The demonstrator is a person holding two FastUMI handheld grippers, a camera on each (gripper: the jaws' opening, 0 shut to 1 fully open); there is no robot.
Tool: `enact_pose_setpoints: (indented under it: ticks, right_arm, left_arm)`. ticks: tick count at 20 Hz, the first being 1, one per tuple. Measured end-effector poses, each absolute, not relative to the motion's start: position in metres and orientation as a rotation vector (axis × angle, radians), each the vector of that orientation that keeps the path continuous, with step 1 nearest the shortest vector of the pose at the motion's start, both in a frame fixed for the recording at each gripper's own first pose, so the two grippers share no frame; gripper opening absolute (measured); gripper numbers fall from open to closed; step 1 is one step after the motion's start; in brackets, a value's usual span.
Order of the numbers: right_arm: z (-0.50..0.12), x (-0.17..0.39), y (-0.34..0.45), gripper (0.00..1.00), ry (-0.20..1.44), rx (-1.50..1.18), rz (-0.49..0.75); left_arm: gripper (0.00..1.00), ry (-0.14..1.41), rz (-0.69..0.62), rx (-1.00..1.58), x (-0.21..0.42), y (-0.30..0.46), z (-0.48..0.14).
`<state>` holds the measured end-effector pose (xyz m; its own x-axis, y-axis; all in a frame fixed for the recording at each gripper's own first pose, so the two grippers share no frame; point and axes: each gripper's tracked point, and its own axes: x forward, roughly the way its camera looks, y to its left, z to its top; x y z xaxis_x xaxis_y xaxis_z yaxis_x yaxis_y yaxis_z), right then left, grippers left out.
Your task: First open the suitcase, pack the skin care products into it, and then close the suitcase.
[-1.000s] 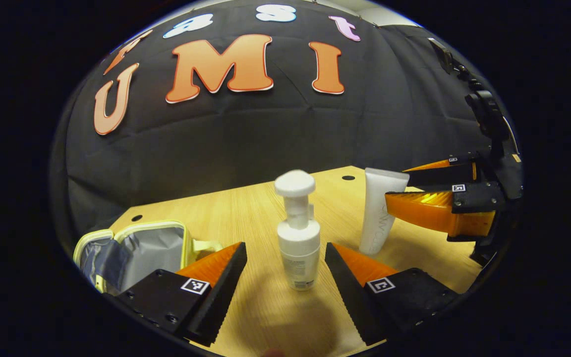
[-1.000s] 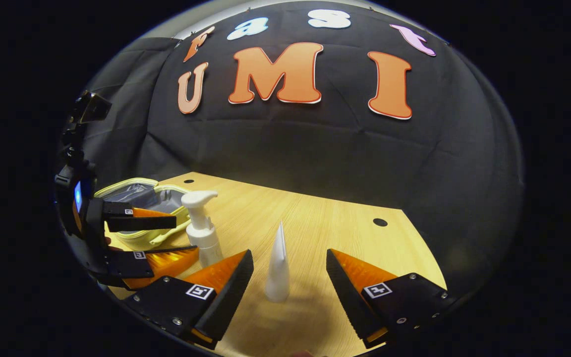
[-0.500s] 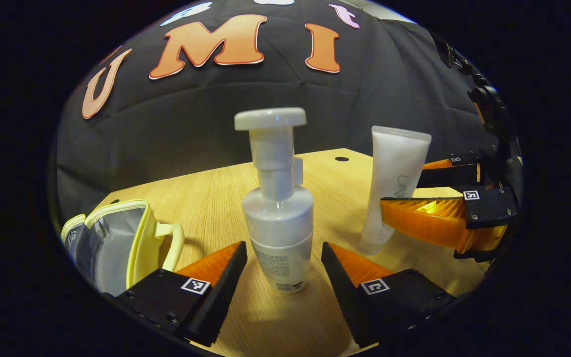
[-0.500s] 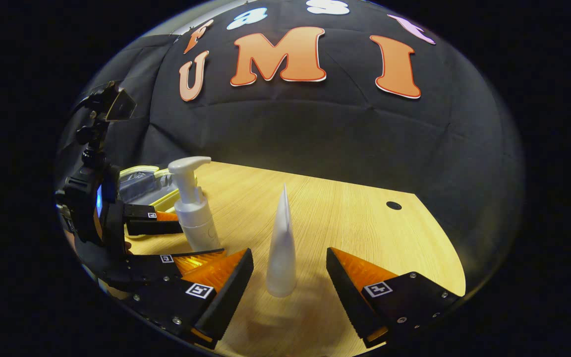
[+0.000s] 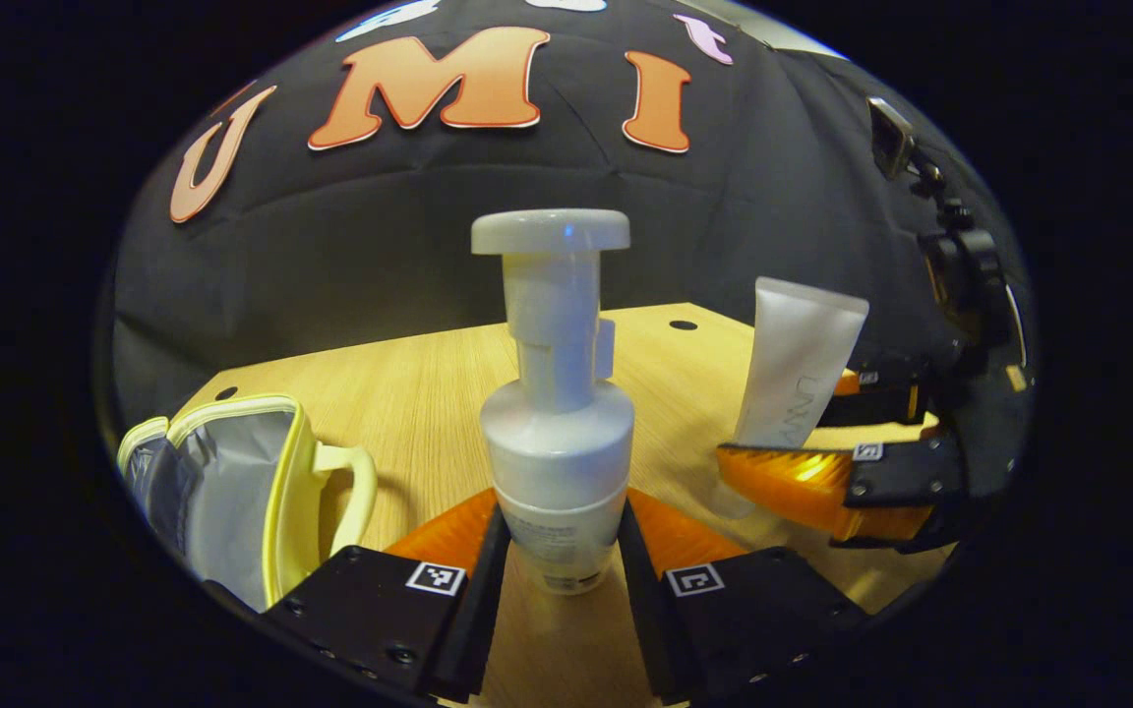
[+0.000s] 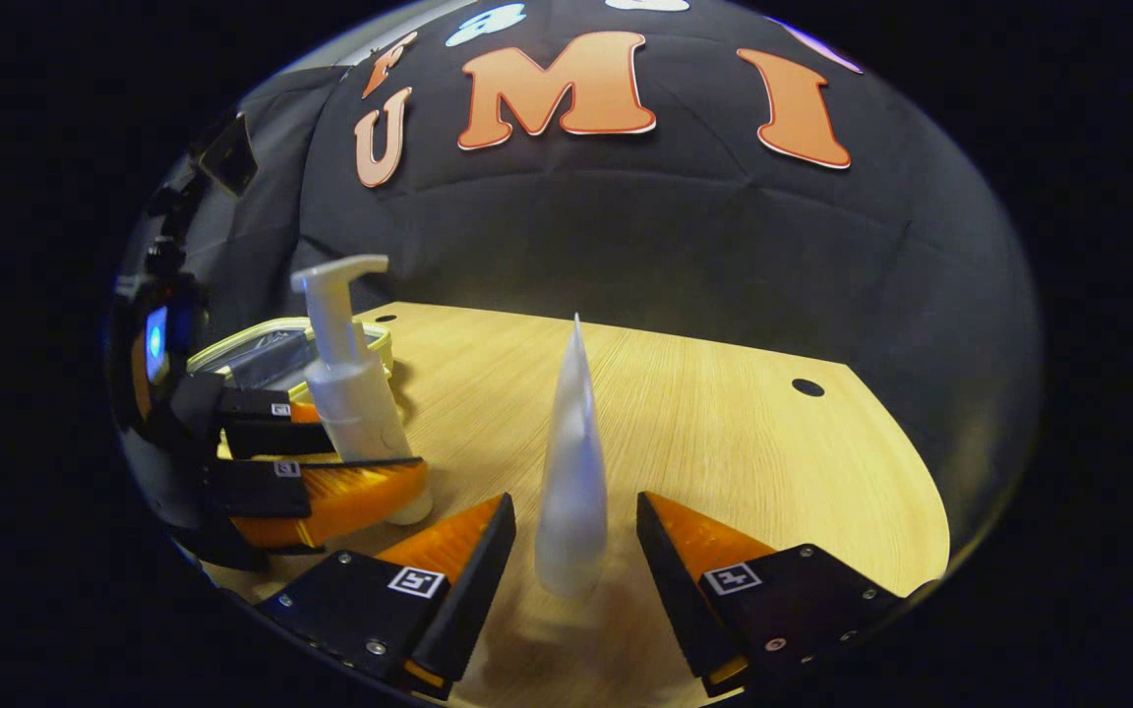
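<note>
The left claw (image 5: 557,560) has both orange fingers pressed against the lower body of the white foam pump bottle (image 5: 557,462), one on each side, so it is clamped on it. The bottle stands upright on the wooden desk (image 5: 409,393), dead centre between the fingers, its flat pump head rising well above them. Off to this claw's left, near the desk's edge, lies the small yellow-trimmed suitcase (image 5: 232,482), open, its grey lining and pale handle showing.

The right claw (image 6: 574,551) has its fingers apart, with the white squeeze tube (image 6: 574,462) standing on its cap between them. A gap shows on each side of the tube, so neither finger seems to touch it; the tube looks slightly blurred. In the left gripper view the same tube (image 5: 791,379) stands beyond the left claw, to its right, with an orange finger of the right claw (image 5: 793,477) crossing in front of its base. From the right claw, the pump bottle (image 6: 350,388) sits to the left, held in the other claw (image 6: 330,472), and the suitcase (image 6: 262,344) lies just behind it.
</note>
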<state>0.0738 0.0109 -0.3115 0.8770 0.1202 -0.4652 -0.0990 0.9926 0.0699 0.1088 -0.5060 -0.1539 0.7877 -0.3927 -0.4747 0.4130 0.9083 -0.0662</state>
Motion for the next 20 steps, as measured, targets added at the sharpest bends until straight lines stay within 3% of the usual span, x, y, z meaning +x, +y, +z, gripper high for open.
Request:
enact_pose_setpoints:
  ticks: [2, 5, 7, 20]
  right_arm:
    - [-0.315, 0.074, 0.012, 0.72, 0.508, 0.068, 0.111]
    - [-0.315, 0.075, 0.014, 0.47, 0.52, 0.063, 0.109]
    - [-0.312, 0.075, 0.014, 0.42, 0.532, 0.072, 0.107]
    - [-0.176, 0.078, 0.051, 0.41, 0.439, 0.062, 0.136]
  left_arm:
    - [0.6, 0.485, -0.419, 0.038, 0.113, -0.498, -0.137]
    - [0.6, 0.461, -0.389, 0.026, 0.118, -0.483, -0.115]
    - [0.6, 0.451, -0.366, 0.032, 0.121, -0.472, -0.104]
    - [0.6, 0.442, -0.246, 0.029, 0.117, -0.375, -0.013]
